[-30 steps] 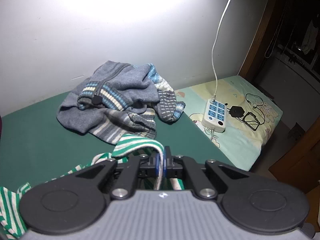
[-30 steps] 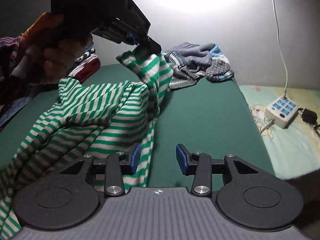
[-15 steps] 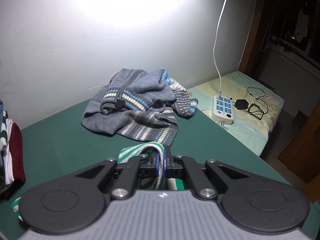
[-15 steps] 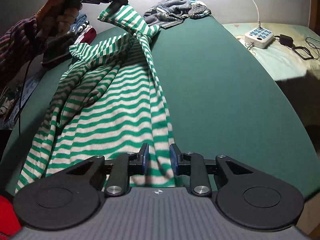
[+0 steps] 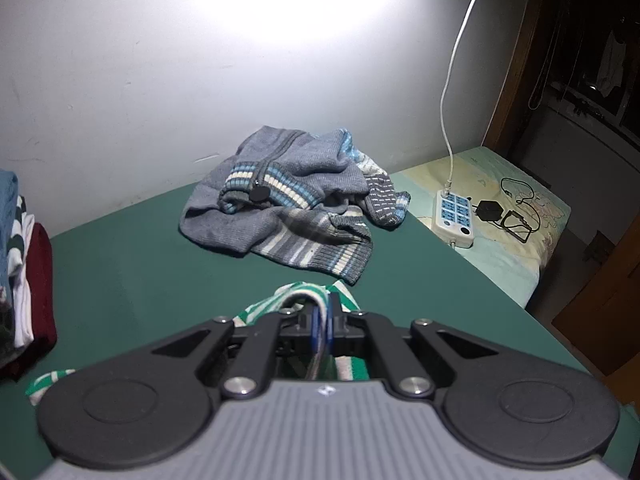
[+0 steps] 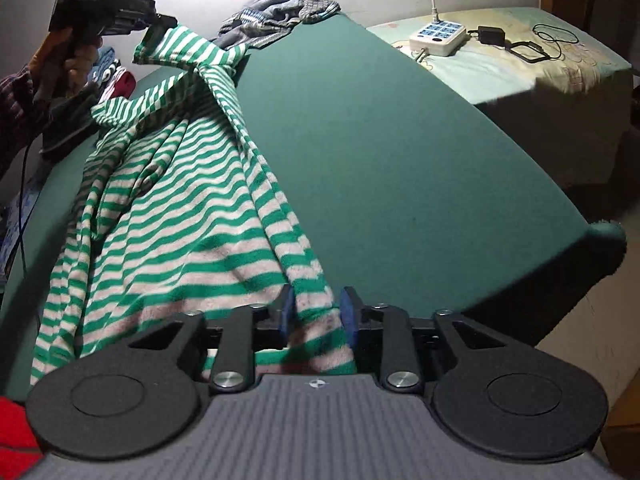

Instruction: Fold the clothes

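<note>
A bench (image 6: 400, 128) covered in dark green cloth fills most of both views, and it is set against a pale wall (image 5: 160, 60) lit by a bright glare. Beside its far right end, a bed (image 6: 560, 68) with a pale patterned sheet is seen.

Across the bench a green-and-white striped shirt (image 6: 168, 208) is stretched lengthwise. Its far end is lifted off the surface and is gripped in the clenched jaws of the left gripper (image 6: 154, 30), which is held in a person's hand (image 6: 68, 60) at the upper left of the right wrist view. In the left wrist view the same cloth is seen pinched between the blue pads of that gripper (image 5: 322, 322). The near end of the shirt is passed between the jaws of the right gripper (image 6: 316, 312), which stand apart with a gap either side of the fabric, so the cloth is not clamped there.

A crumpled grey-blue knitted sweater (image 5: 288, 208) is left near the wall at the far end of the bench, well apart from the shirt. A stack of folded clothes (image 5: 24, 272) is seen at the left edge. On the bed a white power strip (image 5: 454, 216) and a black charger (image 5: 490, 211) with its cable are laid.
</note>
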Demonstrator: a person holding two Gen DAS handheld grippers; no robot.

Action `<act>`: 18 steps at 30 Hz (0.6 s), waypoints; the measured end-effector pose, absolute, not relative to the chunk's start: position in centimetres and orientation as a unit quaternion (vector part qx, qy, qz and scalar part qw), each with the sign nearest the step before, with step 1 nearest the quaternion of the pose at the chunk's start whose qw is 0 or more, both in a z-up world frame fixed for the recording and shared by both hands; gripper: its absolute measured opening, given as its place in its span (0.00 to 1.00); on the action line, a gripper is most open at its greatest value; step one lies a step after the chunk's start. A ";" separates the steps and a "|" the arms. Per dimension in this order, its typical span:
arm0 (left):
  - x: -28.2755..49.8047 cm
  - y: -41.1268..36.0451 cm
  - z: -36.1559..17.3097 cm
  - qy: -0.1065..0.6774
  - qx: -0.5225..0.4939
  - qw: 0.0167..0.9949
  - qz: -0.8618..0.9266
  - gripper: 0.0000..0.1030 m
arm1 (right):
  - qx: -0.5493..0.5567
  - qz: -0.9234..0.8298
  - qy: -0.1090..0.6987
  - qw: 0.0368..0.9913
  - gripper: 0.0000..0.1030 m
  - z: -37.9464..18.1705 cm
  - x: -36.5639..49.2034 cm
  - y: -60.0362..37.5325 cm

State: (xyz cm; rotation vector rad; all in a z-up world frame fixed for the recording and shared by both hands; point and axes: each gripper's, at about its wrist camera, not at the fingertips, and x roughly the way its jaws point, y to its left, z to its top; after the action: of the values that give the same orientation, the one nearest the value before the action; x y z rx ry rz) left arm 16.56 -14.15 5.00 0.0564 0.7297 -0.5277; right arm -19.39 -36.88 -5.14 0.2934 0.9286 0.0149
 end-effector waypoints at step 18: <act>13.4 -10.7 6.8 0.308 0.027 0.928 -0.209 0.00 | 0.090 0.074 0.415 0.903 0.09 -1.8 -19.5 -33.9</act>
State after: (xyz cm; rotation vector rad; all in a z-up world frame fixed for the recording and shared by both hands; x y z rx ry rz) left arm 13.41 -10.66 6.84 0.0544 0.6305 -0.4292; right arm -19.46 -33.95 -1.77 0.1855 0.8571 0.1532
